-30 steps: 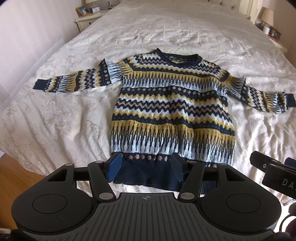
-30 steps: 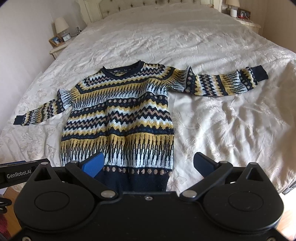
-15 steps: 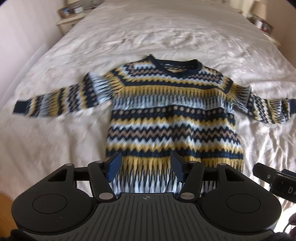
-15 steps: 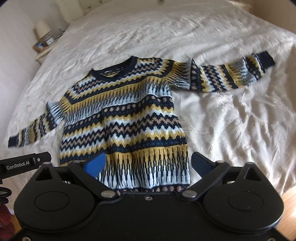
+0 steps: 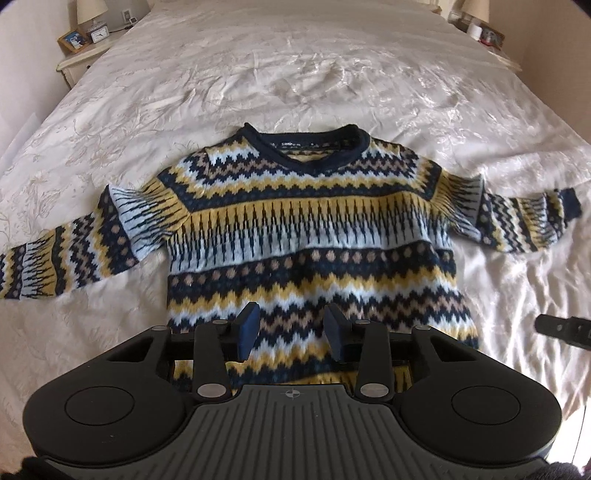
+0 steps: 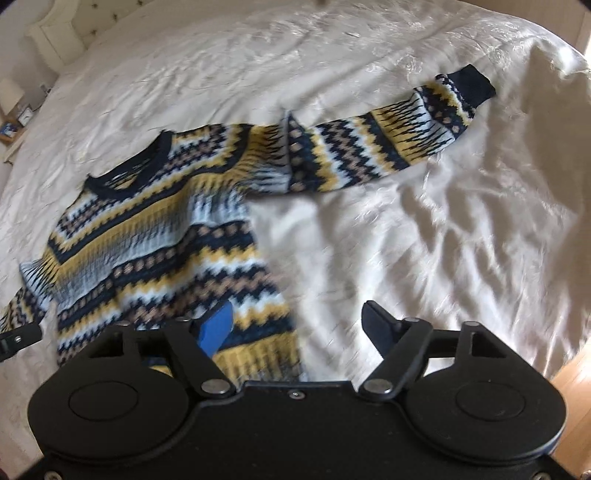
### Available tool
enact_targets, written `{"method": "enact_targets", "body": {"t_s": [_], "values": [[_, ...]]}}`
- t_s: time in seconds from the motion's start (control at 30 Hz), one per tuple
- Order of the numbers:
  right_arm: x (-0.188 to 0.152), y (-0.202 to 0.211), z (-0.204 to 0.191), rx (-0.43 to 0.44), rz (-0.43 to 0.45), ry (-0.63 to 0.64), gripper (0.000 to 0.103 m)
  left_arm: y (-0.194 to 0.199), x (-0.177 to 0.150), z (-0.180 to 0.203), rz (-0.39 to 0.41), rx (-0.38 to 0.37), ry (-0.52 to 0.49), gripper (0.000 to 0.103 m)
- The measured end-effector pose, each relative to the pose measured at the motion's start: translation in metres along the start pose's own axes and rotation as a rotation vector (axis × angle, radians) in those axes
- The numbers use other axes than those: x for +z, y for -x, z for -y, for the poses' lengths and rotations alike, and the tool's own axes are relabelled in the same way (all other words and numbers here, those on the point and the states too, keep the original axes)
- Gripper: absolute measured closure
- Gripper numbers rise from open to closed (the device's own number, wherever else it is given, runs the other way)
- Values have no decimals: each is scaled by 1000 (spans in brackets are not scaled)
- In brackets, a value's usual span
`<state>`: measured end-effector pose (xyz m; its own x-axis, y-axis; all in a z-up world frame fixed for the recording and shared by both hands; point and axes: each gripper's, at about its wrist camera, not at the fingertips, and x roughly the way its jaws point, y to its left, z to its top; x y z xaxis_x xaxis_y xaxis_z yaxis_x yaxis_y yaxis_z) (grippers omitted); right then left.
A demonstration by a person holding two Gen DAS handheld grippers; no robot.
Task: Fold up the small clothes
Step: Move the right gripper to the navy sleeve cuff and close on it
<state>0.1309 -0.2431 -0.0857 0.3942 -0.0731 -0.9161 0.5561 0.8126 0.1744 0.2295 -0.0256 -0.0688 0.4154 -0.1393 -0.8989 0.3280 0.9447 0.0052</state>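
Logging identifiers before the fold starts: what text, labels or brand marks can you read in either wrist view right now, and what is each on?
No text reads clearly in either view.
Neck label inside the sweater collar: pale lettering, too small and blurred to read.
Clock on the nightstand: face visible, numerals too small to read.
Left gripper body: only a small crosshair symbol, no words.
Right gripper body: no marking visible.

The left gripper's body (image 5: 291, 417) is hiding the sweater's (image 5: 310, 236) hem. The picture edge is cutting off the left sleeve's (image 5: 51, 266) cuff. In the right wrist view, motion blur is smearing the knit pattern (image 6: 155, 240).
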Motion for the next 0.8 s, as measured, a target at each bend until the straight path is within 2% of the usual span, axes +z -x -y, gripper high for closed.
{"method": "enact_targets", "body": {"t_s": [0.17, 0.3, 0.43, 0.6, 0.8], "values": [[41, -21, 33, 21, -3, -1, 29, -10, 9, 10, -16, 57, 50, 66], [79, -46, 59, 13, -30, 26, 29, -11, 16, 24, -32, 111, 135, 66], [116, -63, 85, 15, -10, 85, 36, -14, 22, 46, -62, 137, 207, 66], [170, -80, 128, 86, 20, 113, 40, -13, 25, 76, -61, 161, 248, 65], [227, -96, 177, 30, 73, 162, 39, -13, 25, 96, -77, 191, 300, 65]]}}
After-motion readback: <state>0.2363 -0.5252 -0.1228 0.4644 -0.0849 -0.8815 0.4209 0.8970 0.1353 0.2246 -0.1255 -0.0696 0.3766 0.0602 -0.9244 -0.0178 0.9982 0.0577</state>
